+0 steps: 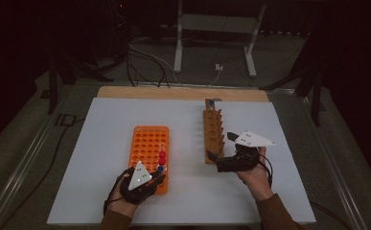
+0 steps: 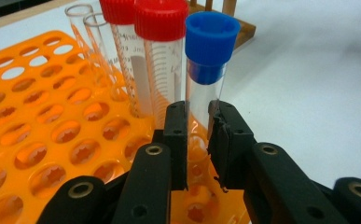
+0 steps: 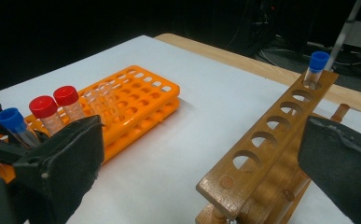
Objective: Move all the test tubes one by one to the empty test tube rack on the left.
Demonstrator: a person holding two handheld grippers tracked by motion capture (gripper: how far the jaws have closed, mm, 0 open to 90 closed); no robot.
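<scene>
An orange tube rack (image 1: 147, 141) lies left of centre, with two red-capped tubes (image 1: 162, 155) in its right column. My left gripper (image 1: 158, 176) is at the rack's near right corner. In the left gripper view the black pads of my left gripper (image 2: 198, 116) press both sides of a blue-capped tube (image 2: 211, 42) standing upright in the orange rack (image 2: 52, 116). My right gripper (image 1: 220, 146) stands open at the near end of the wooden rack (image 1: 213, 129). In the right gripper view the wide jaws of my right gripper (image 3: 206, 140) frame the wooden rack (image 3: 271, 135).
Another blue-capped tube (image 3: 317, 63) stands in the wooden rack's far hole. Two uncapped clear tubes (image 2: 82, 18) stand behind the red-capped ones (image 2: 161, 28). White paper (image 1: 101, 182) covers the table; a wooden strip (image 1: 173, 92) runs along its far edge.
</scene>
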